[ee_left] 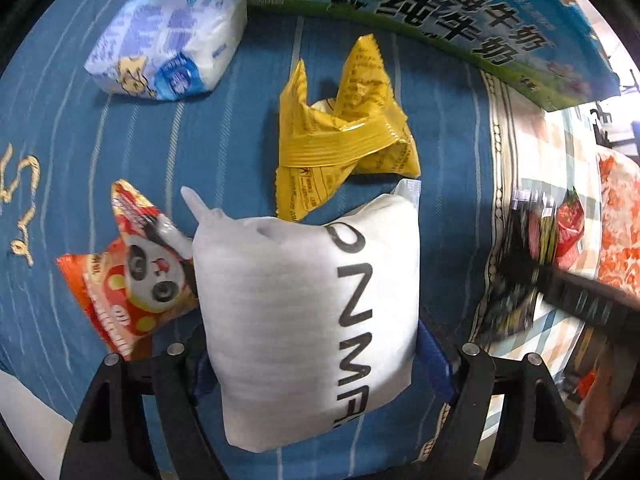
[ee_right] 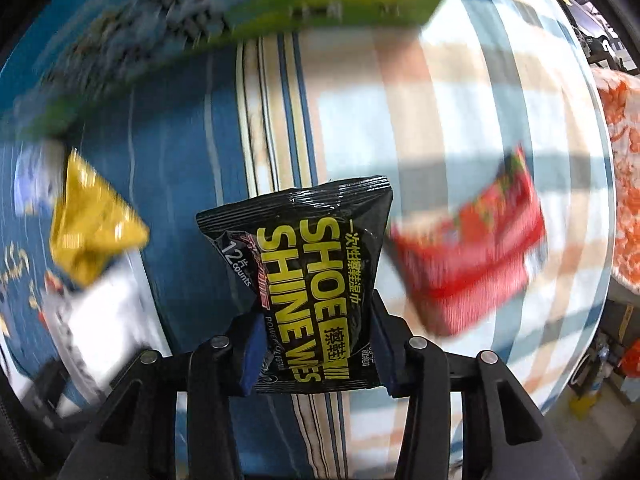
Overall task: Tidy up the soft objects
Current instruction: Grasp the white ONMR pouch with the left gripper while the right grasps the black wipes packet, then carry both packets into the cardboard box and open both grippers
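Note:
My left gripper (ee_left: 320, 364) is shut on a white soft pouch (ee_left: 280, 312) with black letters, held above the blue cloth (ee_left: 72, 200). Beyond it lie yellow snack packets (ee_left: 340, 132), an orange panda packet (ee_left: 132, 276) at the left and a white-blue tissue pack (ee_left: 168, 44) at the far left. My right gripper (ee_right: 316, 356) is shut on a black shoe-shine wipes pack (ee_right: 308, 292), held above the striped bedding (ee_right: 440, 120). A red packet (ee_right: 468, 256) lies right of it, blurred; the yellow packets (ee_right: 92, 228) show at the left.
A blue-green milk carton box (ee_left: 460, 16) stands along the far edge; it also shows blurred in the right wrist view (ee_right: 240, 16). An orange patterned cloth (ee_left: 620, 232) lies at the right. The right gripper with its pack (ee_left: 520, 264) shows blurred at the right.

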`<control>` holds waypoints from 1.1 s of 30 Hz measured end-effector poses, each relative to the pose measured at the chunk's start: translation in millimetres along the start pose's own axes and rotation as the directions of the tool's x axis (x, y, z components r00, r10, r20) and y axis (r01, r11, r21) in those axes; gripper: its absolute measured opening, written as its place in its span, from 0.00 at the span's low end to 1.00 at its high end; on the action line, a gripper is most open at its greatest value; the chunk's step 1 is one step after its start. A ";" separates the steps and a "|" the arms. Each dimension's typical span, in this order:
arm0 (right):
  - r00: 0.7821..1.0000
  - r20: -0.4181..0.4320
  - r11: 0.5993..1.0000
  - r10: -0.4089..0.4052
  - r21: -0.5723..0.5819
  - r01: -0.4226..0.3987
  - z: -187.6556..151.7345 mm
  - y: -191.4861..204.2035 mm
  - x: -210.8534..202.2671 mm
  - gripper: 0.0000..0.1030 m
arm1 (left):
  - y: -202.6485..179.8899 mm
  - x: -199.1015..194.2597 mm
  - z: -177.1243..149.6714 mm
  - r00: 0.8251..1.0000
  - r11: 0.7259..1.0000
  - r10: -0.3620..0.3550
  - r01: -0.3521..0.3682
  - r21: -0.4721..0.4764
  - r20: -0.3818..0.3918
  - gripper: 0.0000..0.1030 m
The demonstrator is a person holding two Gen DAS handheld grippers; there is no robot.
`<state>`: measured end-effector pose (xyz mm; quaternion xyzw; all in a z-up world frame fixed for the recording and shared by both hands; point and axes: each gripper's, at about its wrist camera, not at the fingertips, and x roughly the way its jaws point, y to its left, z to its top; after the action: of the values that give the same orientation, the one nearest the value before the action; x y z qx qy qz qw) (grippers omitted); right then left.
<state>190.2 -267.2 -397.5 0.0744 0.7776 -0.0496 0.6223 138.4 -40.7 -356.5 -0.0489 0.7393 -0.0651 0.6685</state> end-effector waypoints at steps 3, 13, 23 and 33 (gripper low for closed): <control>1.000 -0.004 1.000 -0.008 -0.016 0.008 -20.4 1.0 -0.2 0.46 | -4.1 -17.2 -8.4 0.999 0.999 0.026 -0.027 0.032 0.030 0.77; 0.999 0.029 0.997 0.032 -0.068 -0.030 -38.9 -8.2 -28.6 0.45 | -30.3 -74.9 -24.1 0.994 0.997 0.042 -0.048 0.055 0.101 0.77; 0.979 0.152 0.983 0.136 -0.146 -0.114 -48.7 -46.3 -118.0 0.45 | -26.2 -174.3 -27.6 0.969 0.996 -0.026 0.005 0.087 0.247 0.77; 0.921 0.334 0.970 0.201 -0.197 -0.141 -23.7 -22.5 -224.8 0.45 | -53.2 -239.5 29.4 0.918 0.989 -0.057 0.000 0.145 0.393 0.77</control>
<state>211.6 -297.5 -173.4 0.0789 0.6457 0.0589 0.7572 191.2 -56.0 -115.6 -0.0242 0.5817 -0.1161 0.8048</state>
